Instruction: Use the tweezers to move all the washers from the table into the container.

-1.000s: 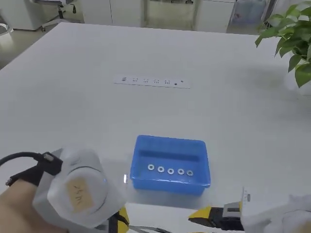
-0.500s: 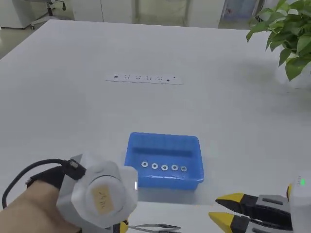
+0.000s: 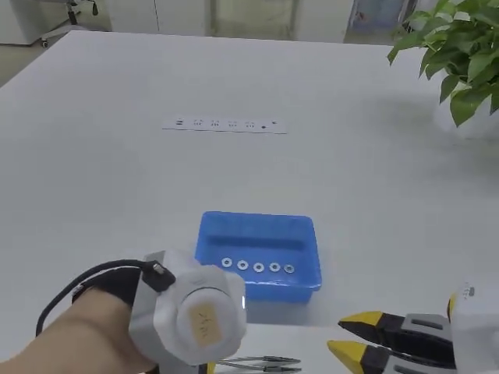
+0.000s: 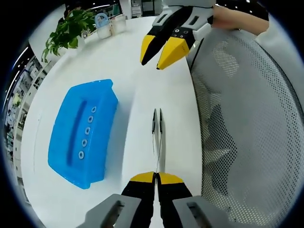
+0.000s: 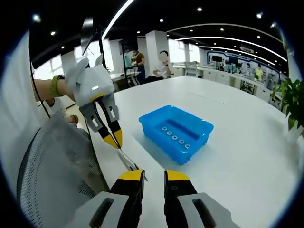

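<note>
A blue container [image 3: 204,234] sits on the white table with several washers [image 3: 257,266] in a row inside it. At the table's near edge, my left gripper [image 3: 204,366] is shut on the tweezers [image 3: 261,361], which lie low over the table and point right. Along my left jaws the tweezers [image 4: 157,135] run straight ahead, with the container [image 4: 102,102] off to the left. My right gripper [image 3: 335,333] stands open just beyond the tweezers' tips, and it holds nothing. Seen from my right gripper [image 5: 153,175], the left gripper [image 5: 115,141] hangs before the container [image 5: 195,137].
A flat strip of sockets [image 3: 224,125] lies mid-table. A potted plant [image 3: 452,54] stands at the far right. A mesh chair back [image 4: 242,123] is close behind the table's near edge. People stand far off in the room [image 5: 164,64].
My left gripper has moved right along the near edge, and more of the tweezers shows. The head camera has shifted, so the container sits slightly further left.
</note>
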A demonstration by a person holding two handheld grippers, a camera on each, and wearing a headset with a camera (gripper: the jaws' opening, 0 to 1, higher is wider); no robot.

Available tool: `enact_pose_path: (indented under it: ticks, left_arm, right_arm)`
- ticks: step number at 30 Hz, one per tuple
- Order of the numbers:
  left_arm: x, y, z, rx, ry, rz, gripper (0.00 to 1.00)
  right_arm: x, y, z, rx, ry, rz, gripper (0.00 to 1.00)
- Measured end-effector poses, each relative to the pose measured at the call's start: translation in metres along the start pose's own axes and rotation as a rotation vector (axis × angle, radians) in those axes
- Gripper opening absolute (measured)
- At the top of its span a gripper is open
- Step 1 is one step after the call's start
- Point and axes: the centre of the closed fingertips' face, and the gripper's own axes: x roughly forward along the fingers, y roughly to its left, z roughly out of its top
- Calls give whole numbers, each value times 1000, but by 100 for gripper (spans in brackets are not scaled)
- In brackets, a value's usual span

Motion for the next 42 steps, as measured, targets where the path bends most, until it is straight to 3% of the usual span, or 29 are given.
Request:
enact_pose_path:
  ticks: [13,22,25,27,33,38,42]
  left_arm:
    - [12,3,2,-6,59,-33,0]
    - [13,2,2,-14,43,-36,0]
    - [11,1,4,-63,-9,-30,10]
    - [9,2,5,-117,-56,-21,10]
    - [-11,5,5,-347,-246,28,16]
    - [-36,12,-5,-460,-340,129,23]
    - [-68,20,-5,-555,-472,231,30]
  right_arm:
    - [-4,-2,-2,-3,6,-18,13]
    - [-5,-2,0,-5,0,-24,13]
    - [-7,-4,0,-1,-7,-31,13]
    - [-9,-5,2,7,-20,-37,13]
    - [-15,-12,10,32,-67,-66,17]
    - [-19,-17,17,45,-99,-88,22]
    - [-25,-22,26,64,-146,-120,33]
